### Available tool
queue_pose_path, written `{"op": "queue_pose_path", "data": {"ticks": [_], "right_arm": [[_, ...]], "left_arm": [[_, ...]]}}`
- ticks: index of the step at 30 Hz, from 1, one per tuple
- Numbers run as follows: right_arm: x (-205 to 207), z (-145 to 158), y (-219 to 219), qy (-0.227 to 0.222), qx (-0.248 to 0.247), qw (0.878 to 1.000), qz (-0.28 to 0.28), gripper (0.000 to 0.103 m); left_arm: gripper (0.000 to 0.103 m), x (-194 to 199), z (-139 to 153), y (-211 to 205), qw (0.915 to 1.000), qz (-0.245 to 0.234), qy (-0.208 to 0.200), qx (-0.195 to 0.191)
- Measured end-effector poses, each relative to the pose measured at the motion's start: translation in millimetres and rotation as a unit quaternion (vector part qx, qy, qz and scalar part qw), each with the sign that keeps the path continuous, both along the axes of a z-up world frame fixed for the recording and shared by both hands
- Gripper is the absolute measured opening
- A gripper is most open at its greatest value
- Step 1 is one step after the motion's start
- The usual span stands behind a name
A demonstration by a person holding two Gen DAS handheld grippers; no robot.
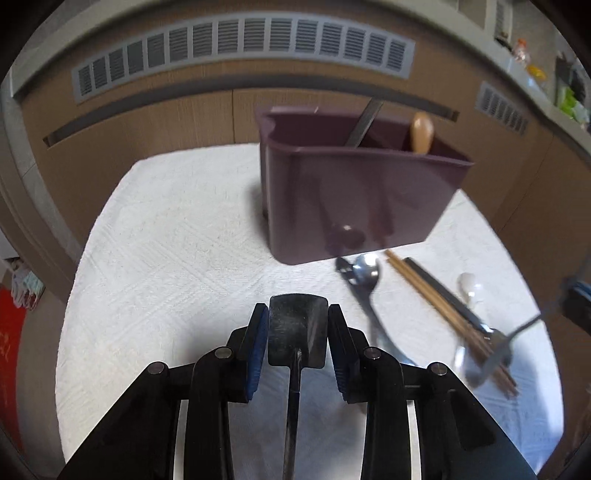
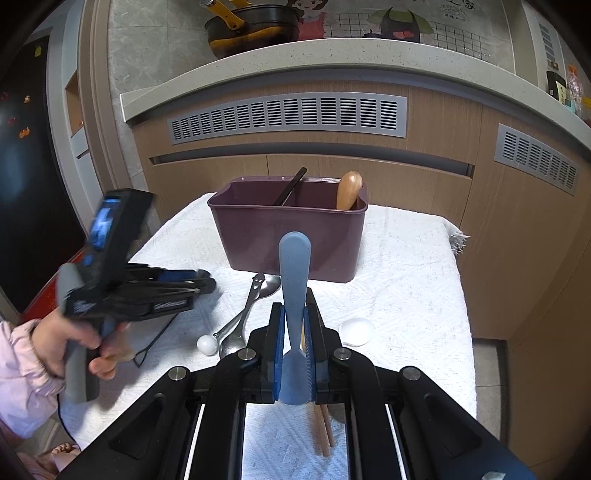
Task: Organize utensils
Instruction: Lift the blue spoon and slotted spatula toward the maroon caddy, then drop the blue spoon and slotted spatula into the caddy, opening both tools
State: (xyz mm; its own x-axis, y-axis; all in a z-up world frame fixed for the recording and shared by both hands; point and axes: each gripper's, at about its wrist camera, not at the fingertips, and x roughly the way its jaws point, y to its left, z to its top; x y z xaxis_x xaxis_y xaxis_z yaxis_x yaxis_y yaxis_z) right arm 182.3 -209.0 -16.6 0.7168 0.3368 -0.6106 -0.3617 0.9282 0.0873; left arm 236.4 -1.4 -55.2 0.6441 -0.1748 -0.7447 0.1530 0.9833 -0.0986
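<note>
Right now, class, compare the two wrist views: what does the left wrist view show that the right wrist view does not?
Only the left wrist view shows the black metal spatula between the left gripper fingers. Only the right wrist view shows the blue silicone spoon clamped in the right gripper, and the black frying pan on the counter. Both show the purple plastic utensil caddy, wooden-handled utensil and white cloth.
</note>
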Motion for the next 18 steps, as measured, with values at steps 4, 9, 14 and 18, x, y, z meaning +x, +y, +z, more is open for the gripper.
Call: {"op": "queue_pose_path", "data": {"ticks": [4, 9, 14, 18], "right_arm": [[-1, 0, 0, 0.003, -0.001, 1.0, -0.002, 0.009], [-3, 6, -1, -0.005, 0.001, 1.0, -0.004, 0.009], [-2, 31, -5, -0.035, 0.016, 0.999, 0.0, 0.009], [11, 93, -9, -0.114, 0.007, 0.993, -0.003, 0.009]], "left_arm": [[0.033, -33, 24, 2, 0.9983, -0.004, -0.056, -0.017], [0.033, -61, 52, 0, 0.9923, 0.011, -0.122, -0.015], [0.033, -63, 105, 1, 0.9838, -0.006, -0.164, -0.072], [0.033, -47, 184, 2, 0.9595, -0.033, -0.245, -0.135]]}}
